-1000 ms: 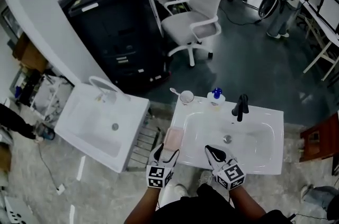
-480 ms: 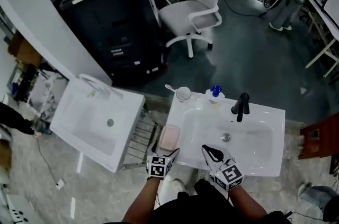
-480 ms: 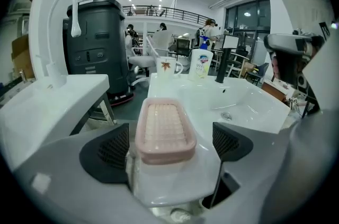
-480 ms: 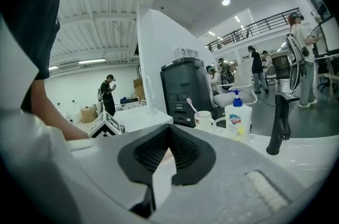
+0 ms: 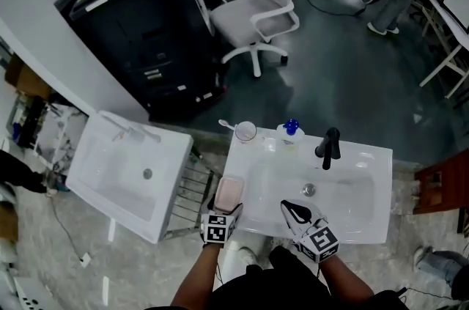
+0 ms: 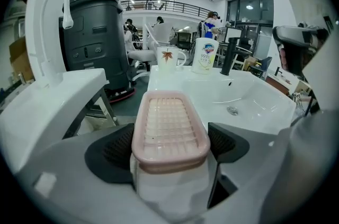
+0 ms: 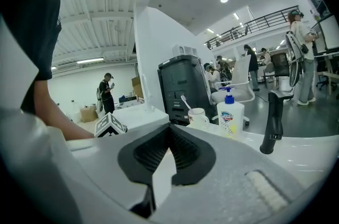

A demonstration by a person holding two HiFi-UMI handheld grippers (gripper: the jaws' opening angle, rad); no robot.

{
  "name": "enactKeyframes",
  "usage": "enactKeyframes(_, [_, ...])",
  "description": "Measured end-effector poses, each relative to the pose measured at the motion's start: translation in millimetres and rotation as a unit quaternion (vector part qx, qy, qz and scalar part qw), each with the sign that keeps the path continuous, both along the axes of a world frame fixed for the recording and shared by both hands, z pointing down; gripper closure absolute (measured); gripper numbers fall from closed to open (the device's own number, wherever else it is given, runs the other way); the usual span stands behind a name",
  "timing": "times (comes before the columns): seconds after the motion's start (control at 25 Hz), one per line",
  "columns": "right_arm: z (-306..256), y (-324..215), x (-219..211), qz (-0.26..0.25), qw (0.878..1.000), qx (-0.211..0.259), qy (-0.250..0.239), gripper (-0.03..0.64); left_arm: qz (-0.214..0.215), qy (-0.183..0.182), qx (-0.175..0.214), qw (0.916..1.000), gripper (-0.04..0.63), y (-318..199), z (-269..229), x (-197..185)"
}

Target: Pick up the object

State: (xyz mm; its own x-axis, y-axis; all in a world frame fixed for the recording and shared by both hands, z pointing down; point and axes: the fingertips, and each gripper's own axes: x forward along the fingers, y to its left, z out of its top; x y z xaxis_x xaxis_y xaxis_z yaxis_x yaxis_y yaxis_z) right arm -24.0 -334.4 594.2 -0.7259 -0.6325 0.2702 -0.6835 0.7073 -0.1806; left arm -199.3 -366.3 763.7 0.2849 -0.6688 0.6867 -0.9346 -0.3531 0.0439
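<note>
Left gripper (image 5: 226,207) has pushed in since half a second ago: the soap dish (image 6: 169,130) now sits deeper between our jaws, which are spread wide and not clamping. The dish rests on the counter (image 5: 247,155) left rim. Right gripper (image 7: 168,151) jaws are together and empty. We're likely set to squeeze.

The soap dish (image 6: 170,117) covers the inner edges of the pads (image 6: 114,146) of the left hand-held gripper (image 6: 169,139), so contact cannot be told. The label print on the soap bottle (image 6: 205,55) is too small to read. In the head view, the bottom edge cuts off the person's forearms (image 5: 195,288).
</note>
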Motion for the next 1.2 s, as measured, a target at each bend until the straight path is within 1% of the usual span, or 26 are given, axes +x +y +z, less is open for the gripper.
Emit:
enactKeyframes(0.16, [2.0, -0.7, -1.4, -0.002, 1.000, -0.001, -0.004, 0.614, 0.008, -0.002, 0.002, 1.0000, 0.141, 0.7, -0.3, 2.0])
enactKeyframes(0.32, [4.0, -0.4, -2.8, -0.005, 1.000, -0.002, -0.005, 0.614, 0.002, -0.001, 0.012, 0.9999, 0.142, 2.7, -7.5, 2.0])
enactKeyframes(0.52, [1.5, -3.3, -7.9, -0.006, 1.000, 0.002, -0.005, 0.614, -0.004, 0.003, 0.040, 0.9992, 0.142, -1.9, -31.0, -0.2])
enactKeyframes(0.64, [-0.3, -2.1, -11.2, -0.009, 1.000, 0.007, -0.004, 0.614, -0.015, 0.014, 0.067, 0.9976, 0.142, -7.4, -54.7, 0.0])
enactKeyframes(0.76, [-2.8, -1.4, -13.4, -0.010, 1.000, 0.011, -0.004, 0.614, -0.023, 0.034, 0.106, 0.9935, 0.142, -13.3, -85.5, 2.4])
enactKeyframes(0.88, [-8.6, -3.1, -12.3, -0.006, 1.000, 0.024, 0.001, 0.614, -0.021, 0.056, 0.138, 0.9887, 0.141, -16.3, -118.5, 8.5])
enactKeyframes(1.04, [-19.9, -17.2, -3.4, 0.011, 0.999, 0.051, 0.009, 0.614, -0.019, 0.068, 0.179, 0.9812, 0.141, -22.6, -159.4, 11.3])
enactKeyframes(1.2, [-34.7, -31.6, 9.2, 0.036, 0.997, 0.075, 0.011, 0.614, -0.023, 0.076, 0.230, 0.9699, 0.141, -26.1, -197.7, 8.0])
